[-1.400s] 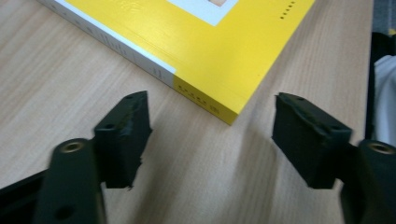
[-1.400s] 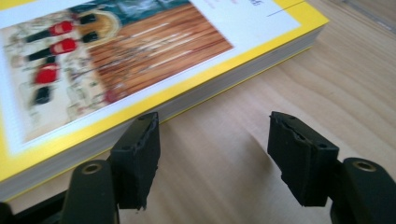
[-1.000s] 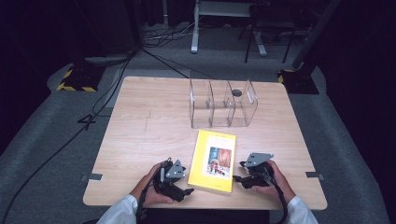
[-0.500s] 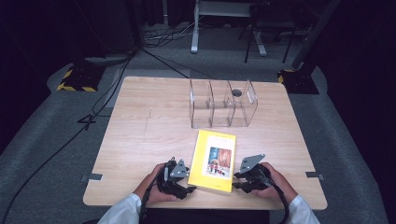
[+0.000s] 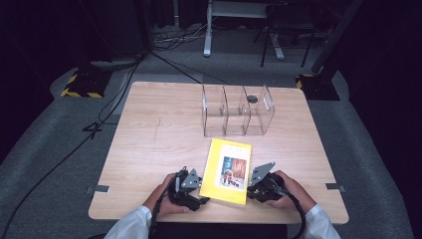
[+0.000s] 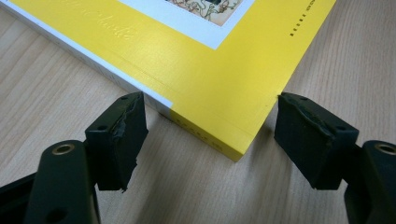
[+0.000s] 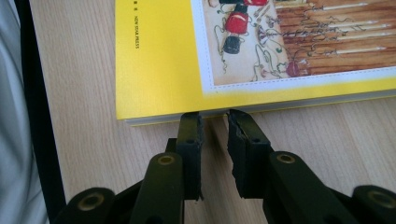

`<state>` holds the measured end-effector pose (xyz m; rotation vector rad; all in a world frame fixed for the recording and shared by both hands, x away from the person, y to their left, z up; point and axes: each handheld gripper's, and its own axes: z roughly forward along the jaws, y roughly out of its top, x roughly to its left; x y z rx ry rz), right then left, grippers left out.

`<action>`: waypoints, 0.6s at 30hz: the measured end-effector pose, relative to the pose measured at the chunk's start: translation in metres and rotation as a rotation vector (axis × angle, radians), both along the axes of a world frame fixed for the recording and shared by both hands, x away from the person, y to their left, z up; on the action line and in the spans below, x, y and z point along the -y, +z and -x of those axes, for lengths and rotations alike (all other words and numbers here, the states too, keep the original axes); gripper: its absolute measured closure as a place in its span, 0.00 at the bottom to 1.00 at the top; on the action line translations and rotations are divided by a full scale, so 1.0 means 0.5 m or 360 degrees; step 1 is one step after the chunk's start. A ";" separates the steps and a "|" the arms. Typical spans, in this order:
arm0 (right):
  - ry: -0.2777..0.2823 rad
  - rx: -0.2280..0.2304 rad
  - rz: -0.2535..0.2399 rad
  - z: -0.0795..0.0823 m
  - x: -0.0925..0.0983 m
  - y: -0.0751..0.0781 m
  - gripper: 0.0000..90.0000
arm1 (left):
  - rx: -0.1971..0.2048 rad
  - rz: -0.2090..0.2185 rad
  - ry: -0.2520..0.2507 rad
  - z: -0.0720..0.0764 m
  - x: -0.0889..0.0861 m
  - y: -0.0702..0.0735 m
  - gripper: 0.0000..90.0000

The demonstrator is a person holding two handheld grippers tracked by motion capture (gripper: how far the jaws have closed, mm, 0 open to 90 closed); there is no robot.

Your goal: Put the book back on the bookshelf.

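The flat yellow paperback book (image 5: 227, 170) with a picture panel on its cover lies face up on the pale wooden worktop (image 5: 164, 134), near the person's edge and well in front of the clear plastic three-bay organiser (image 5: 237, 110), which stands empty behind it.

The change is at the right gripper (image 5: 253, 191), beside the book's right long edge. Its jaws have just been closing, and in the right gripper view the right gripper (image 7: 214, 122) has them drawn in to a narrow slot, tips right at the page edge of the book (image 7: 159, 60). Nothing sits between them, so they grip nothing. They look set to work as a thin wedge under the cover or to push the edge.

The left gripper (image 5: 198, 192) sits at the book's near left corner. In the left gripper view the left gripper (image 6: 210, 126) has its jaws open, having closed in slightly, and they straddle that corner of the book (image 6: 219, 70) without pressing it.

The book is therefore unheld and flat. The lift that would carry it toward the organiser appears not yet begun; both hands seem to be setting up their hold.
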<state>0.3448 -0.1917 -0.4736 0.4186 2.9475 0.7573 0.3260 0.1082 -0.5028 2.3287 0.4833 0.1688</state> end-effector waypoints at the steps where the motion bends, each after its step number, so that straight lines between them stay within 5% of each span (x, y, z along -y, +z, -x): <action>1: -0.0018 -0.0003 -0.0024 0.001 0.001 -0.002 0.83 | 0.0000 0.0000 0.0000 0.000 0.000 0.000 0.29; 8: -0.0041 0.0029 -0.0077 0.006 0.009 -0.005 0.82 | 0.0001 0.0005 0.0001 0.001 0.000 0.000 0.29; 13: -0.0099 -0.0002 -0.0232 0.000 0.027 0.006 0.82 | 0.0000 0.0009 0.0003 0.001 -0.001 -0.001 0.29; 18: -0.0122 0.0023 -0.0211 0.002 0.034 0.006 0.80 | 0.0005 0.0012 0.0003 0.001 -0.002 -0.001 0.29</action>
